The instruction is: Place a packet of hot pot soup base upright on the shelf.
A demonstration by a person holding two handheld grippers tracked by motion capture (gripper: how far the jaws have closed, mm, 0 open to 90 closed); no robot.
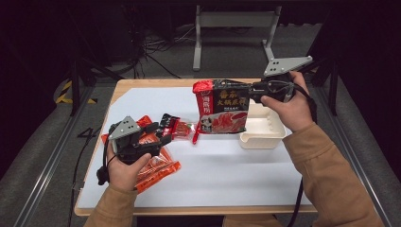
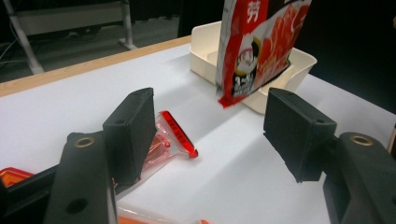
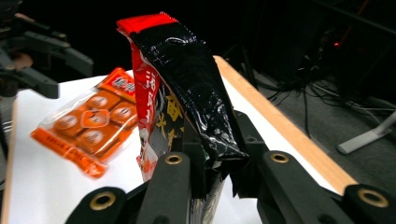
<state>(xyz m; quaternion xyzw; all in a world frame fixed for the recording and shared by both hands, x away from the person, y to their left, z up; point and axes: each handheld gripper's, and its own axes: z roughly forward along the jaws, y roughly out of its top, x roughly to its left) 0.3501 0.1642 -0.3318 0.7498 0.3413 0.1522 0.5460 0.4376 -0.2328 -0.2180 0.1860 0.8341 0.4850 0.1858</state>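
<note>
A white sheet covers the wooden table (image 1: 142, 85). From above, the right gripper (image 1: 253, 91) clenches the black-and-red pouch (image 1: 222, 106) upright over the cream tray (image 1: 265, 137). The left gripper (image 2: 210, 126) stands released beside a clear red-edged packet (image 2: 175, 135). The right gripper view shows orange packets (image 3: 88, 126) beyond the clamped pouch.

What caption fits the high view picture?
Right claw lifts a red-and-black packet beside the cream tray.
</note>
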